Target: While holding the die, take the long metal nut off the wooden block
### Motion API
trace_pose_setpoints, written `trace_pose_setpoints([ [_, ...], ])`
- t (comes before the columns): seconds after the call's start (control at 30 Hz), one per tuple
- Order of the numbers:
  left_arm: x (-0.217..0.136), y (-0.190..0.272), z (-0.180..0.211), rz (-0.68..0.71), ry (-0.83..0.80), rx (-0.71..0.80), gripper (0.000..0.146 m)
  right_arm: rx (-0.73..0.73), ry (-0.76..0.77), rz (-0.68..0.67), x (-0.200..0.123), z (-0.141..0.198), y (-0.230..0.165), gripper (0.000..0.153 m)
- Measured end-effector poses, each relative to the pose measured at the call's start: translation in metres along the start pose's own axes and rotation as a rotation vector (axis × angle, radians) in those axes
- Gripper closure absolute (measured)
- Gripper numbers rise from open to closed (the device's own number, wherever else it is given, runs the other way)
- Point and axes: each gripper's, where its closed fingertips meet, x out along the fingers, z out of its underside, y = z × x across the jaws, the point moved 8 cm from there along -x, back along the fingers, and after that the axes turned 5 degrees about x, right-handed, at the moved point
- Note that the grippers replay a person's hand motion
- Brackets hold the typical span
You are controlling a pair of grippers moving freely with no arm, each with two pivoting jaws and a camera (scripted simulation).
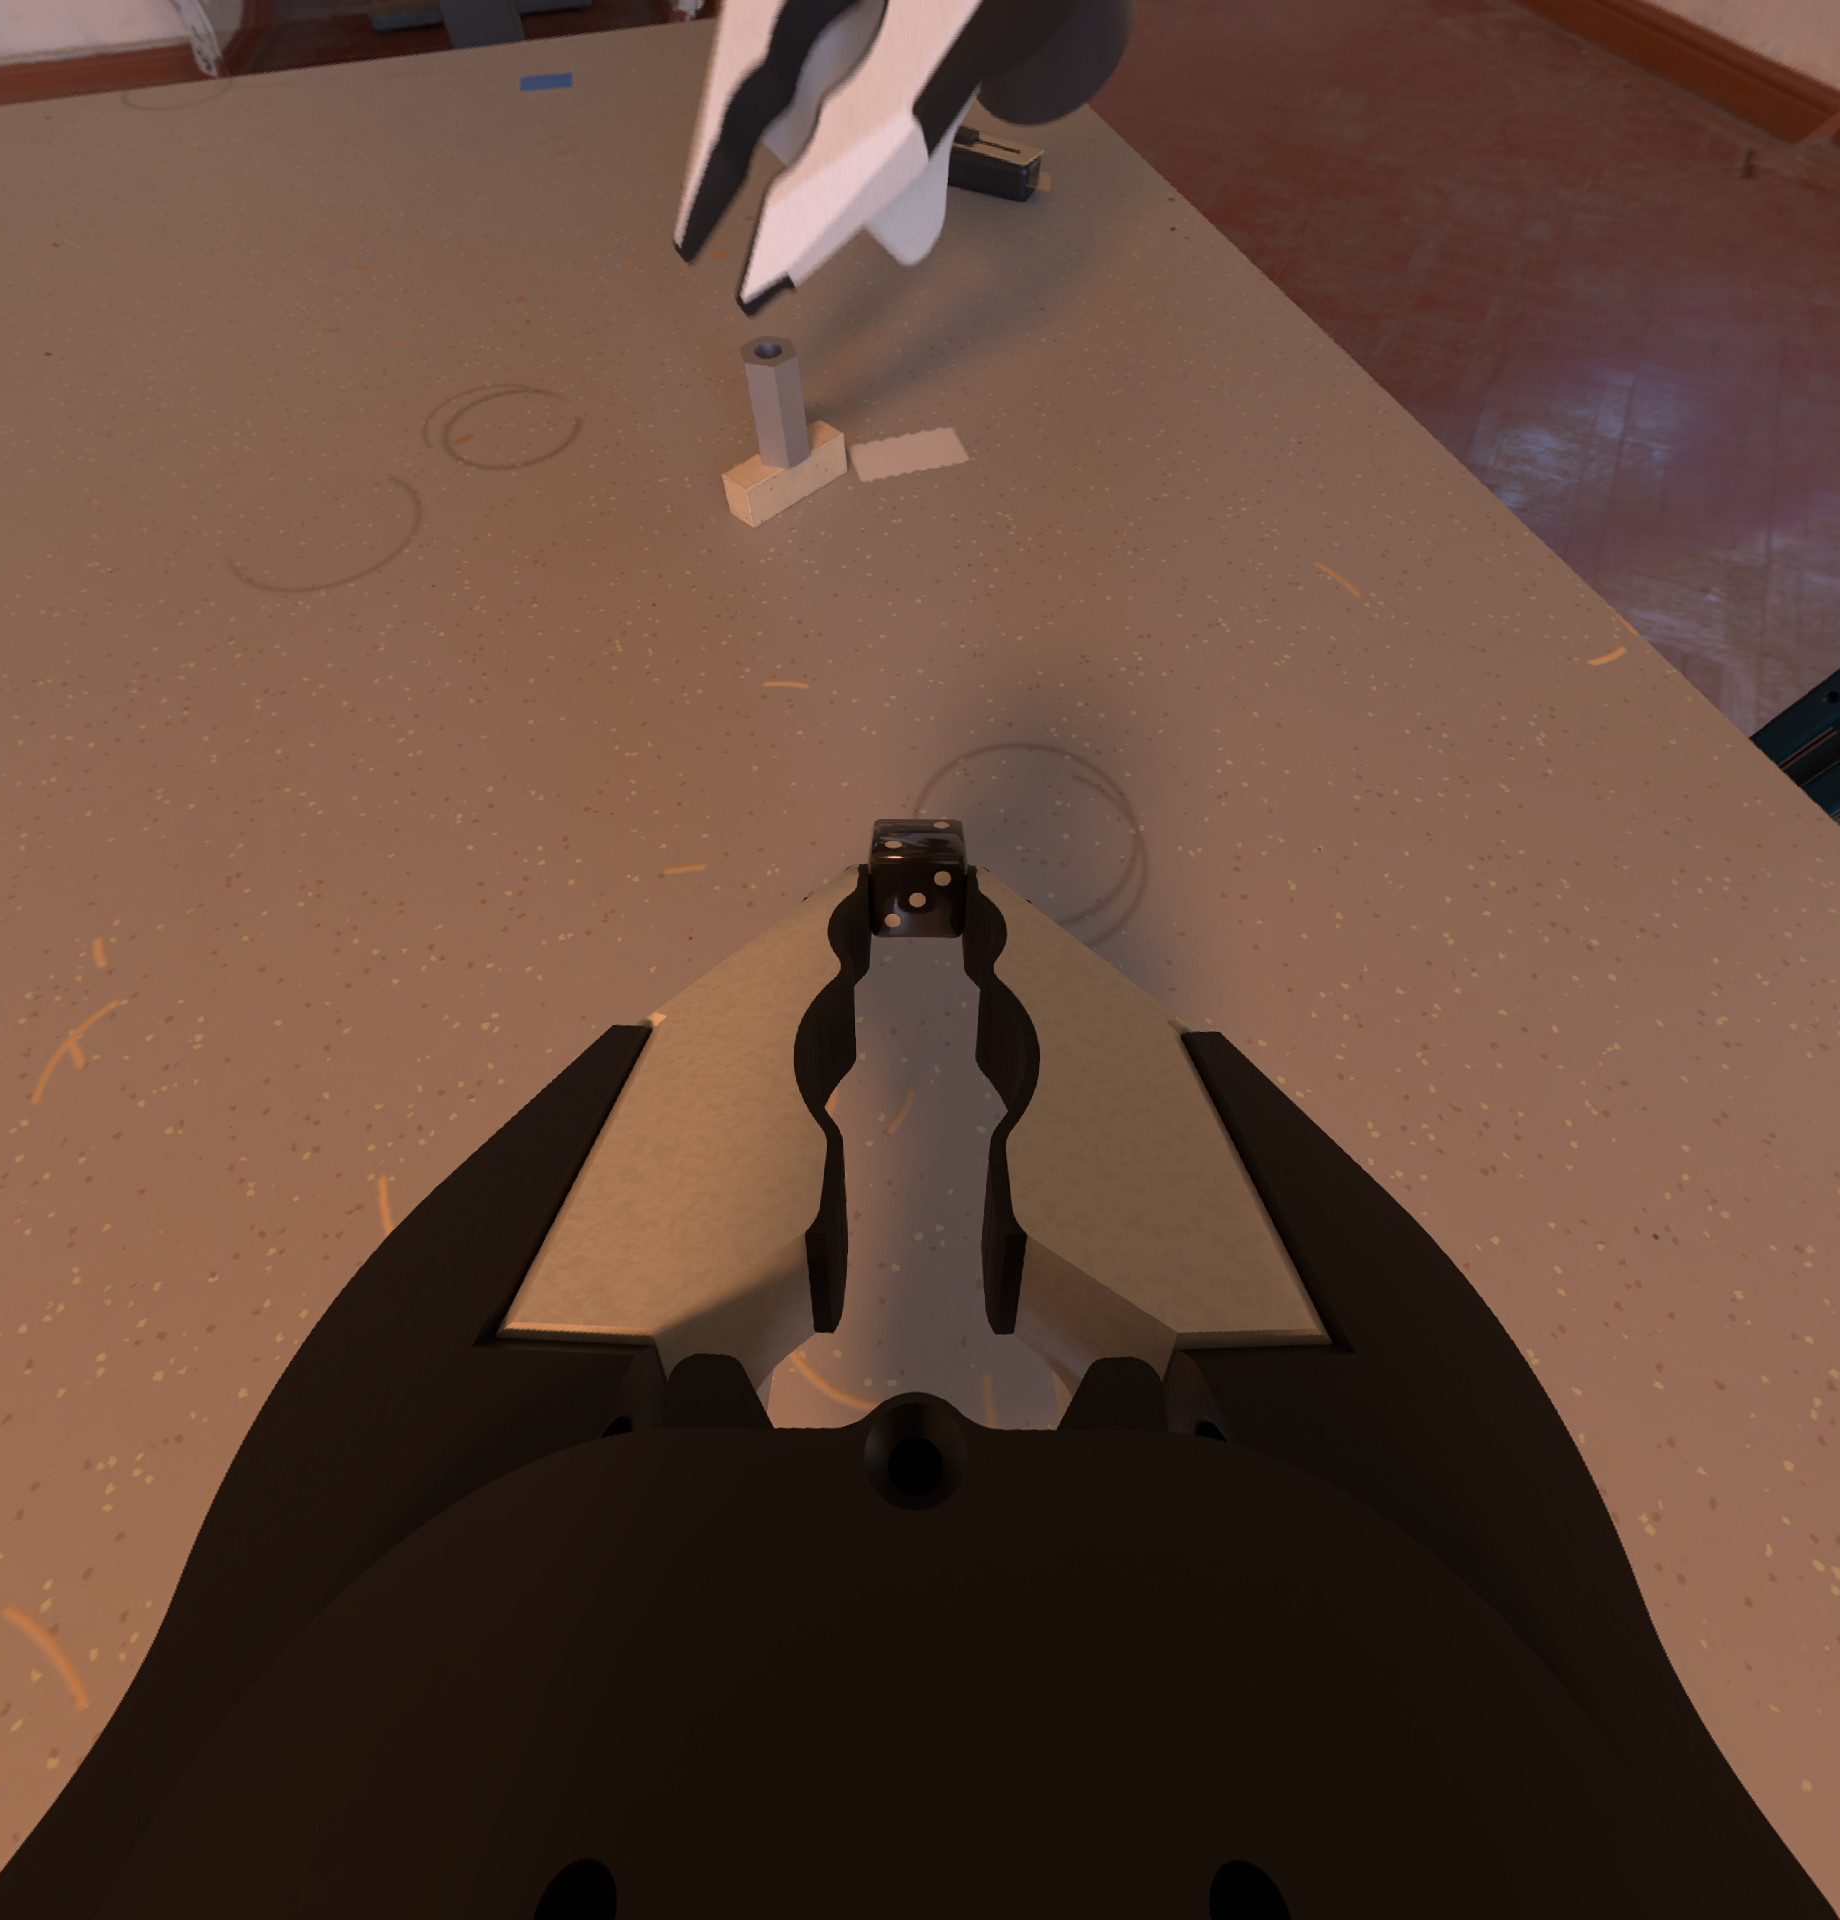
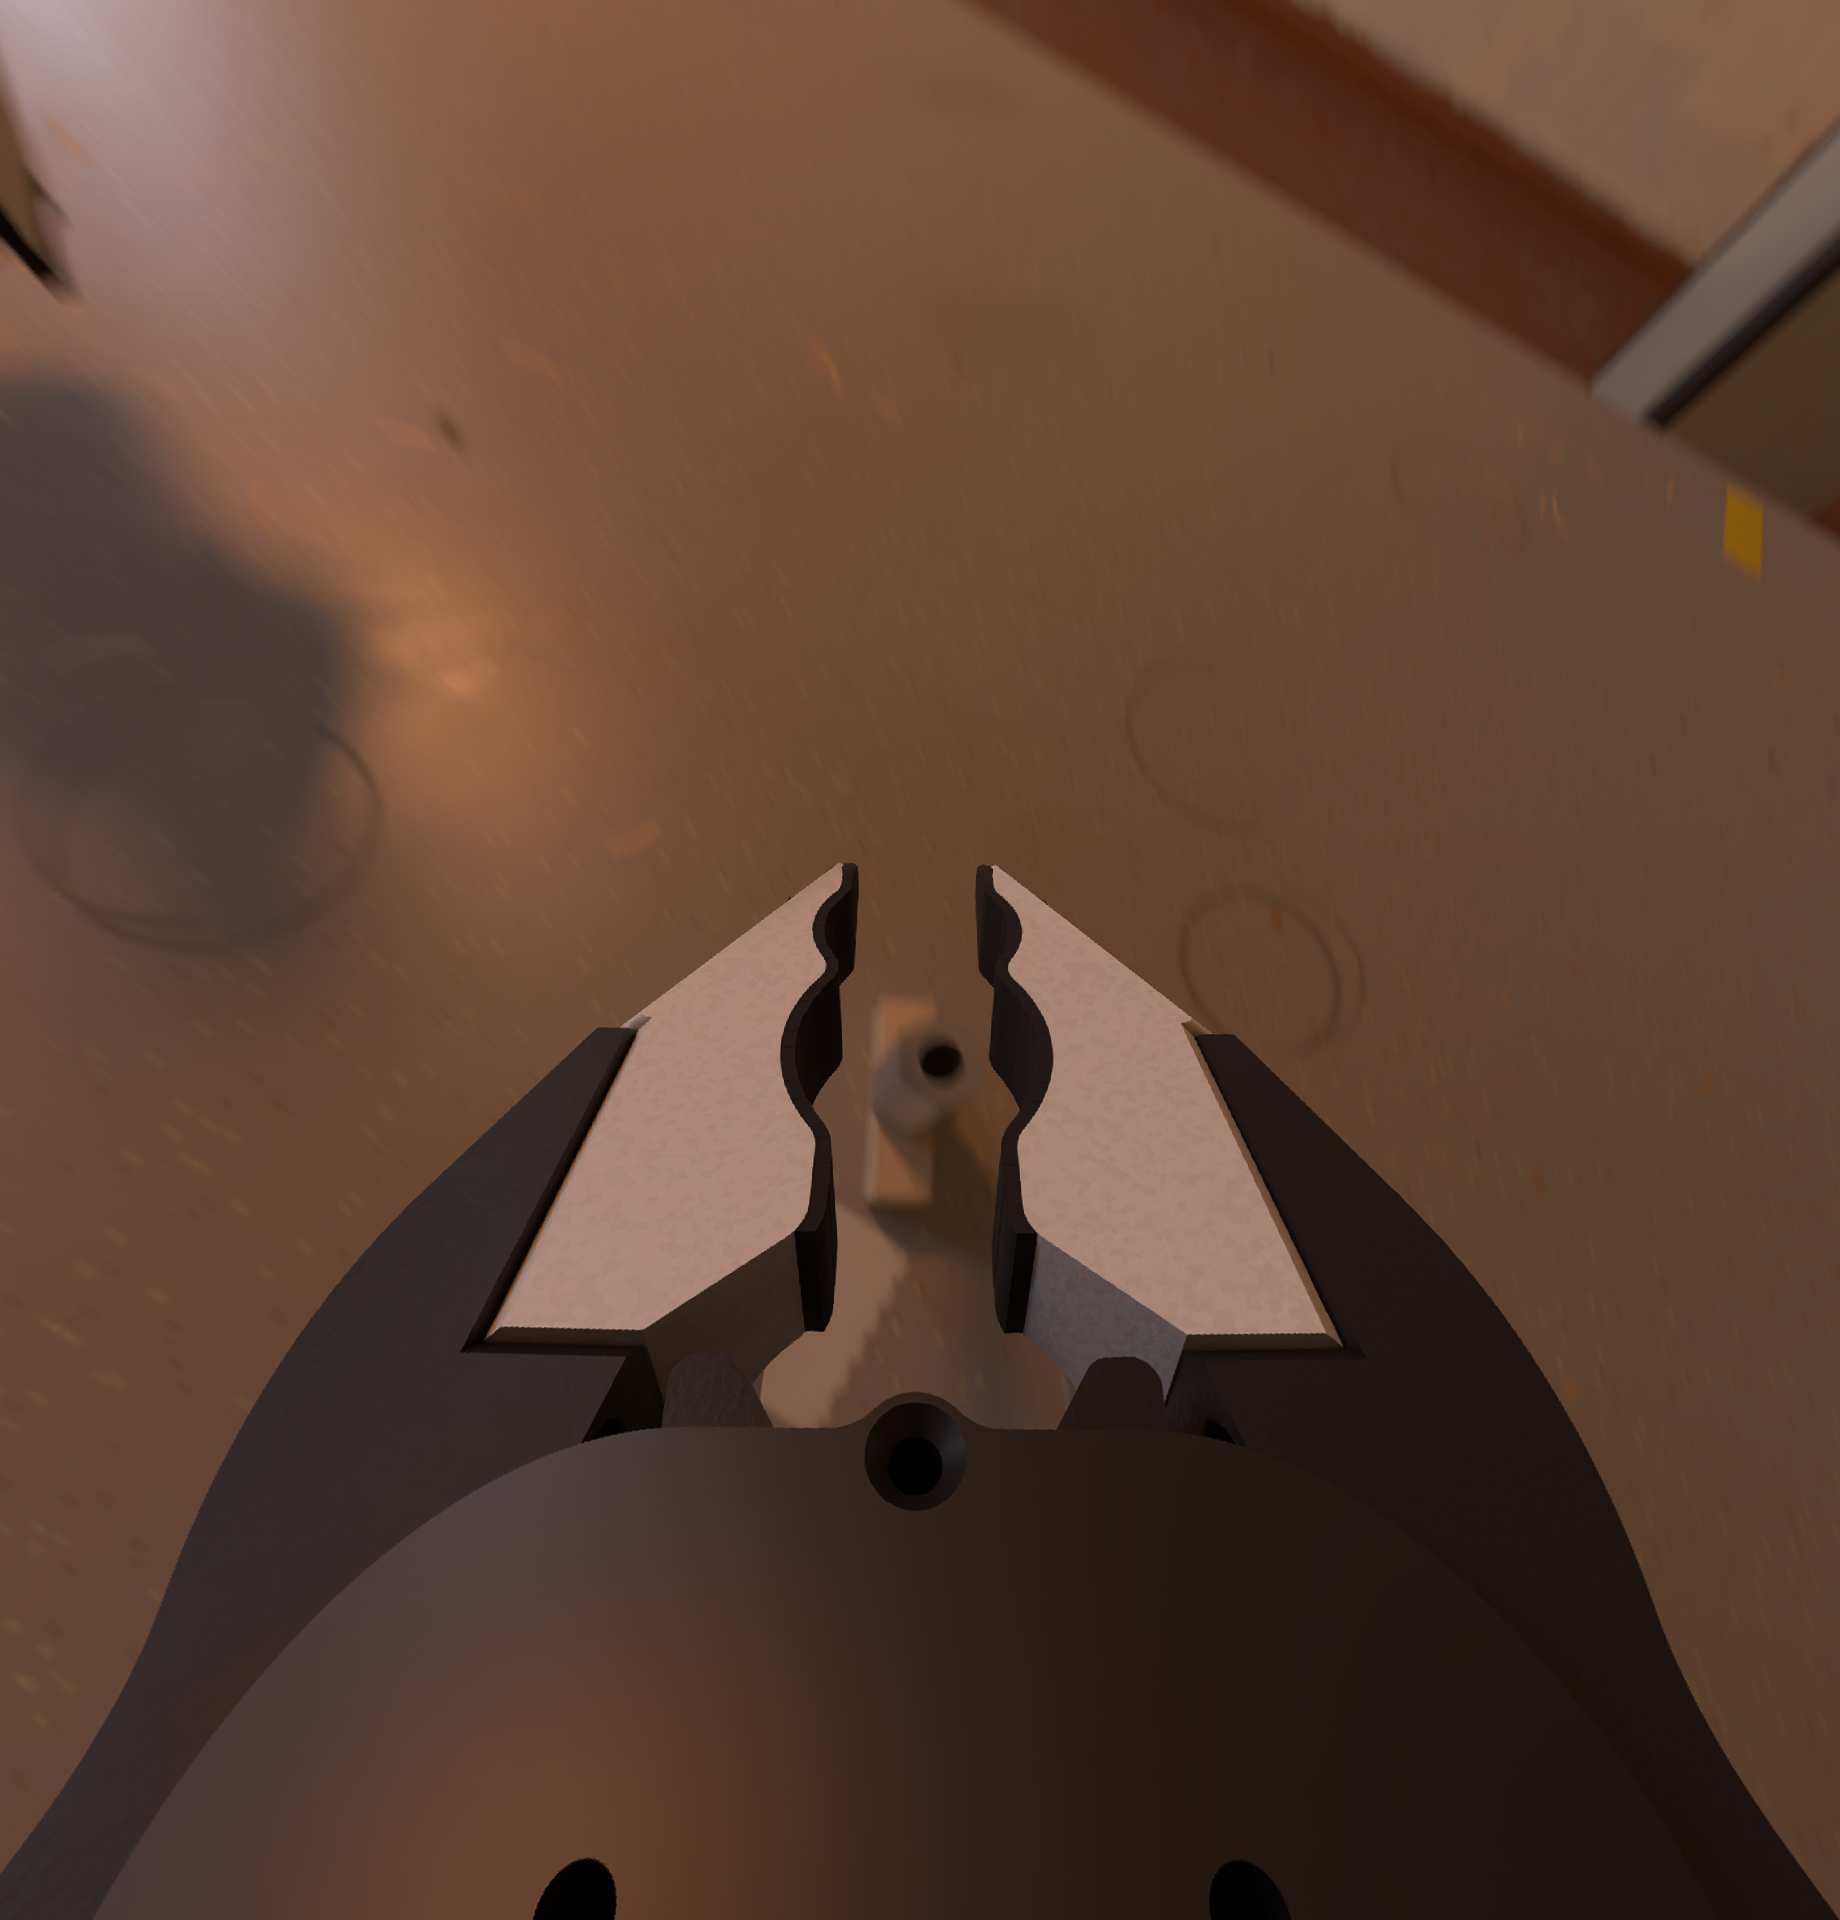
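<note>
1. Where no writing shows, the left gripper (image 1: 916,883) pinches a glossy black die (image 1: 917,879); the hexagonal long metal nut (image 1: 774,403) stands upright on the pale wooden block (image 1: 786,484) toward the speckled table's (image 1: 272,779) far edge.
2. The right gripper (image 2: 917,883), fingers parted and empty, hangs above the nut (image 2: 921,1081).

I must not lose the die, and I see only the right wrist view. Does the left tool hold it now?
Observer: Yes. The left tool is shut on the black die, gripped at the tips.
Operator: Is my tool around the nut?
Observer: No. The right tool hangs open above the long metal nut, not touching it.
Operator: Is anything behind my tool?
Observer: A small black object lies on the table beyond it, near the far edge.
</note>
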Motion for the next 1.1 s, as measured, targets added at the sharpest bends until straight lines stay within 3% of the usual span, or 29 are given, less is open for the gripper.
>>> trace_pose_setpoints([
  [0.1, -0.001, 0.0, 0.0, -0.007, -0.002, 0.003, 0.13, 0.015, -0.143, 0.018, 0.007, 0.03, 0.008, 0.131],
  [0.2, 0.0, -0.001, 0.001, -0.008, -0.008, -0.002, 0.13, 0.05, -0.205, -0.006, 0.014, 0.031, 0.006, 0.132],
  [0.7, -0.015, -0.006, 0.0, -0.062, 0.0, 0.0, 0.13, -0.176, -0.148, -0.289, 0.047, -0.007, -0.059, 0.133],
  [0.87, -0.044, -0.013, -0.001, -0.179, 0.008, 0.02, 0.13, -0.255, -0.178, -0.343, 0.058, -0.016, -0.084, 0.133],
  [1.1, -0.092, -0.029, 0.006, -0.342, 0.121, -0.047, 0.13, -0.292, -0.116, -0.386, 0.103, -0.067, -0.122, 0.133],
])
